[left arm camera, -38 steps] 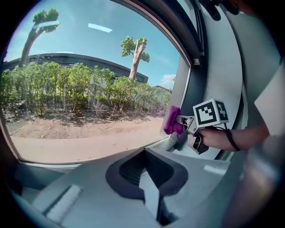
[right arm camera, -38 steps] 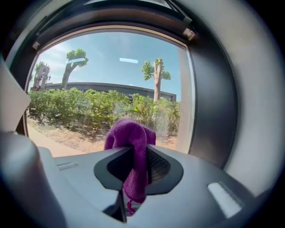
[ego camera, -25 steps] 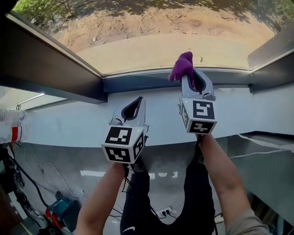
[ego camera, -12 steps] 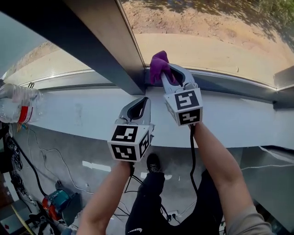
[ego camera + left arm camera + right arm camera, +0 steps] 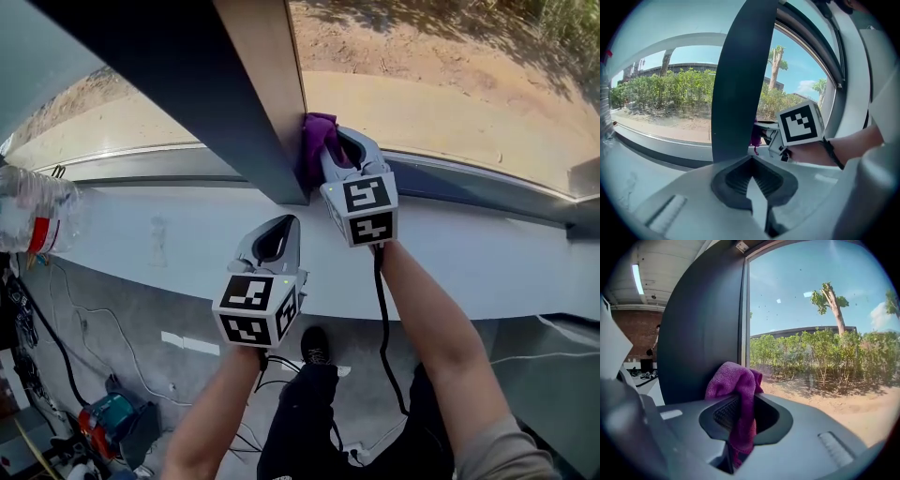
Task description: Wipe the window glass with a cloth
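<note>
The right gripper (image 5: 330, 148) was clamped on the purple cloth (image 5: 315, 141) at the window glass's (image 5: 441, 84) lower left corner, the left gripper (image 5: 275, 232) closed empty nearby, so the cloth might have snagged against the frame post (image 5: 234, 94) and pulled free.

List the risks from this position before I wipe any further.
1. The purple cloth is a small wad in the right gripper, pressed into the corner beside the dark frame post. The hard jaws may scrape the glass or the post.
2. Only a fold looks pinched, so drag on the glass could pull the cloth free.
3. The plastic bottle sits at the left of the sill. A wide leftward sweep might knock it.
</note>
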`<state>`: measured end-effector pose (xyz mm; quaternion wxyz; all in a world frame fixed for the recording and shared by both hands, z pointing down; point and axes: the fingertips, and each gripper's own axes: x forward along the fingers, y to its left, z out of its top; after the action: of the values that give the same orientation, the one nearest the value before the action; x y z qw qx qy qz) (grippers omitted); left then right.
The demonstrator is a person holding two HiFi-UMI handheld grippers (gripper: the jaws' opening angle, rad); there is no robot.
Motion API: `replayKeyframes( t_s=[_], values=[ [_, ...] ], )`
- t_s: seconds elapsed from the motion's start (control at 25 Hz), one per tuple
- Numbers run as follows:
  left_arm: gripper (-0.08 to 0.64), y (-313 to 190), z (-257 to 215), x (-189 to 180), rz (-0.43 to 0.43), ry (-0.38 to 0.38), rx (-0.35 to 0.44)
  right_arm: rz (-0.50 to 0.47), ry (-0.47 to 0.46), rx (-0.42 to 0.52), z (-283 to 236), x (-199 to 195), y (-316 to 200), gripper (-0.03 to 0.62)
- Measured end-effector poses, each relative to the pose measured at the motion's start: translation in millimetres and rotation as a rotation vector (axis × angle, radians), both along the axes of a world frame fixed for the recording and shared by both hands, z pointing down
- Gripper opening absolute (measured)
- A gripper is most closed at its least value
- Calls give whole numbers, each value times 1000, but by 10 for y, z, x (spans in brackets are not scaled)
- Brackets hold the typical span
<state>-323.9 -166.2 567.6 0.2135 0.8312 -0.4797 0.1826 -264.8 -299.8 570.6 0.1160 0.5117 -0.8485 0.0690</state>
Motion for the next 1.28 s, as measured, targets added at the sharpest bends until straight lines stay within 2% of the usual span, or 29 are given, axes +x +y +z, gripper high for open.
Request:
replayKeyframes(
  t_s=[0.16, 0.32, 0.6, 0.92, 1.28],
  values=[
    [0, -40, 48, 128, 13, 4, -7, 4, -3, 10, -35, 54, 12, 86],
    [0, -69, 54, 346, 38, 4, -6, 27, -14, 1, -20, 267, 37, 86],
    [0, -79, 36, 830, 80, 5, 4, 58, 1, 6, -6, 868, 183, 87],
    [0, -57, 56, 1778, 158, 16, 1, 135, 14, -5, -1, 1933, 368, 87],
    [0, 74, 51, 3090, 291, 45, 2, 296, 22, -15, 20, 3469, 629, 89]
  ],
)
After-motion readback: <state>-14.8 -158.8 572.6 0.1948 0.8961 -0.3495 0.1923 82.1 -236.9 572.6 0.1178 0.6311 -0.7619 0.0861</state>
